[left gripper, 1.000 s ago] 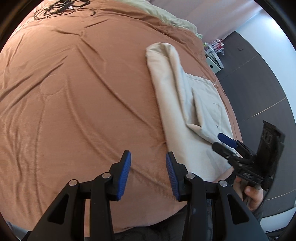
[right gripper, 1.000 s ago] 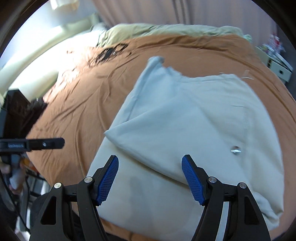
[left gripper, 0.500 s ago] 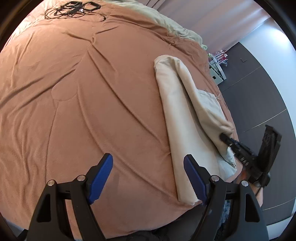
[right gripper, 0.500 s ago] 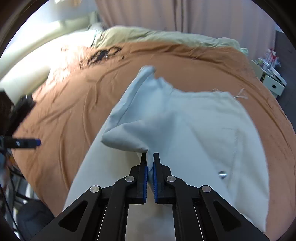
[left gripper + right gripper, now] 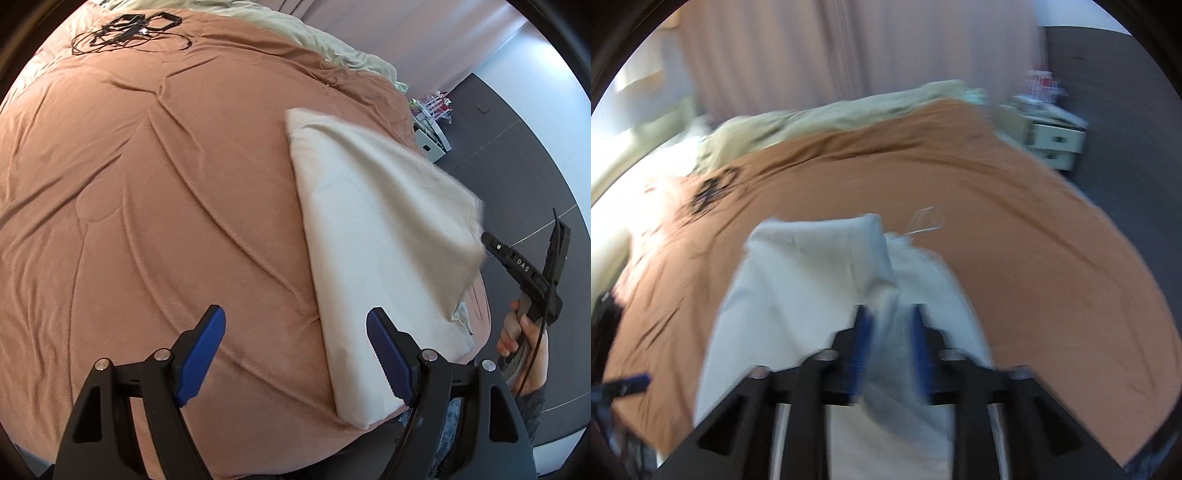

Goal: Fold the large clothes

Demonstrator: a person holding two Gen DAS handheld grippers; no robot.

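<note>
A cream garment (image 5: 373,236) lies on the brown bedspread (image 5: 147,206), its right part lifted off the bed. My left gripper (image 5: 295,354) is open and empty, low over the bedspread just left of the garment's near edge. My right gripper (image 5: 888,343) shows in its own blurred view with the garment (image 5: 820,280) bunched between its blue pads, which stand slightly apart. In the left wrist view the right gripper (image 5: 487,242) holds the raised cloth edge above the bed's right side.
A tangle of black cables (image 5: 125,29) lies at the far left of the bed. Pale green bedding (image 5: 332,48) lies along the far end. White drawers (image 5: 1056,144) stand by the dark wall beyond the bed's right side.
My right gripper has lifted the pinched garment fold up and toward the right; its pads now look slightly parted. My left gripper stays open and has shifted little.
</note>
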